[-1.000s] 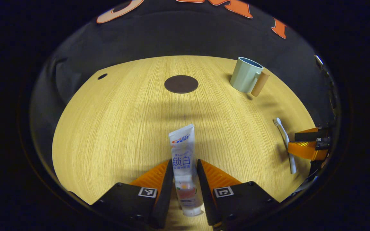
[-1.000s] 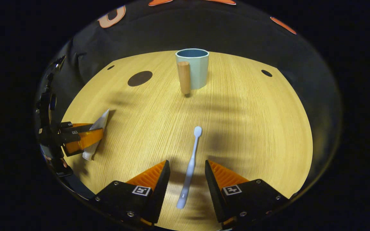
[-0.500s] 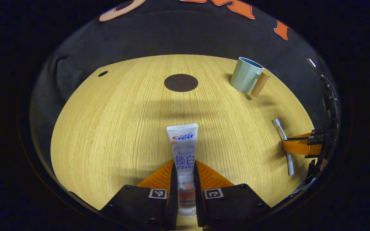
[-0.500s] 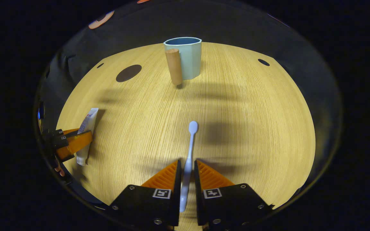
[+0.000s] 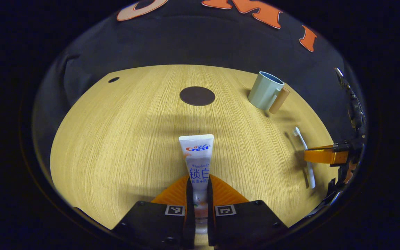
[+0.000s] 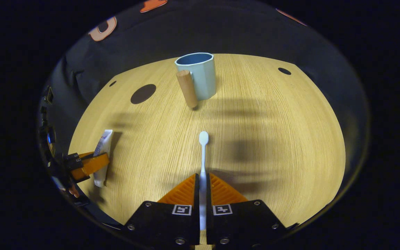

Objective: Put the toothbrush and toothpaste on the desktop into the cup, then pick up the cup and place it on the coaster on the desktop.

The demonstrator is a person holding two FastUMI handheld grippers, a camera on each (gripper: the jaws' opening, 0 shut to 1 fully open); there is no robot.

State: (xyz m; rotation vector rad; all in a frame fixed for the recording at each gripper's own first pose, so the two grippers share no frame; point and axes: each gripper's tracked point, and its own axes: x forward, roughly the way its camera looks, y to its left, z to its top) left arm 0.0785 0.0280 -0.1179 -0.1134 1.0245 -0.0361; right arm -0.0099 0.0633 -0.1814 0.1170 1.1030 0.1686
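The left gripper grasps the toothpaste tube at bottom centre. The right gripper clamps the toothbrush; the cup stands at upper centre on the bench.

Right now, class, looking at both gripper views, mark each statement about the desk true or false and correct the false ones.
1. The left gripper is shut on the toothpaste. True.
2. The toothbrush is already in the cup. False: the right gripper is shut on it, short of the cup.
3. The cup stands upright on the desktop. True.
4. The cup sits on the coaster. False: the coaster lies apart from it, bare.
5. The cup's handle is wooden. True.
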